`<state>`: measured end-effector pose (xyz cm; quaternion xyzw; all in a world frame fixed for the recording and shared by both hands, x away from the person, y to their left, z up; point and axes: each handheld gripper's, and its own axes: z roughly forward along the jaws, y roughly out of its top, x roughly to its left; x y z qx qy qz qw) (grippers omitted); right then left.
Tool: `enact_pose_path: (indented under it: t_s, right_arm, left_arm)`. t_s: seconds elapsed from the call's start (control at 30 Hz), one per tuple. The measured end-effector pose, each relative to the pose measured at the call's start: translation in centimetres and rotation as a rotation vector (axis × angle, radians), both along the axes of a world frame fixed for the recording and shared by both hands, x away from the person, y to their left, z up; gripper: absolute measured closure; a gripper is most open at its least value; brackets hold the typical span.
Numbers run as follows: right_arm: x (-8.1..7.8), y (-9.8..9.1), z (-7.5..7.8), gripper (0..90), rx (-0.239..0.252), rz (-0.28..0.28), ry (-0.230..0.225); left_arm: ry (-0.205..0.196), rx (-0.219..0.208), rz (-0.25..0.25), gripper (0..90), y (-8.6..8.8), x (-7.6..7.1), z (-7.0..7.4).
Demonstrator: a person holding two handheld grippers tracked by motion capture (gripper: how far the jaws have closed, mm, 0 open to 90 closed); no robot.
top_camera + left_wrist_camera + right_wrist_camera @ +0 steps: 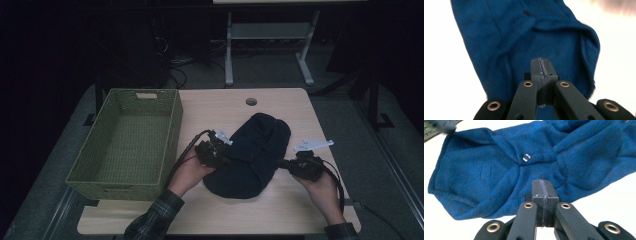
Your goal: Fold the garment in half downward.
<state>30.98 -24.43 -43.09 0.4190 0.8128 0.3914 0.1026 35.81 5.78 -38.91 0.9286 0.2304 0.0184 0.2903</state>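
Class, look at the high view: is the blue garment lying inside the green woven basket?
No. The blue garment lies on the table to the right of the green woven basket, which holds nothing.

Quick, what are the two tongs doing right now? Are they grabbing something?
Left tongs: shut, pinching the edge of the blue cloth.
Right tongs: shut, pinching the cloth's other side.

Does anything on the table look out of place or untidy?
The dark blue knitted garment lies rumpled and folded on the light wooden table, beside the green woven basket rather than in it. Nothing looks spilled or damaged.
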Motion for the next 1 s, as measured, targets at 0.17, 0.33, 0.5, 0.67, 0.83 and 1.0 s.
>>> enact_pose_path:
  t_s: [0.17,0.33,0.5,0.67,0.83,1.0]
  right_arm:
    - [-0.4,0.5,-1.1,89.7,-0.002,-0.003,0.01]
    - [-0.1,0.8,-1.7,89.7,-0.01,-0.02,0.021]
    - [0.6,1.2,-2.3,89.8,-0.011,-0.019,0.014]
    - [1.2,1.9,-3.2,89.8,-0.048,-0.008,0.036]
    - [1.2,2.0,-3.7,89.9,-0.06,-0.007,0.049]
    - [1.0,2.2,-3.7,89.9,-0.075,-0.009,0.044]
  left_arm:
    - [-0.02,0.002,0.031,90.0,-1.1,2.4,-0.1]
    - [-0.026,0.011,0.051,89.9,-1.7,4.5,-0.4]
    - [-0.03,0.008,0.062,89.9,-2.1,6.2,-1.0]
    - [-0.034,0.03,0.063,89.9,-2.5,7.5,-2.3]
    - [-0.027,0.03,0.075,89.9,-2.7,8.5,-3.6]
    - [-0.022,0.054,0.086,89.9,-3.2,9.0,-4.9]
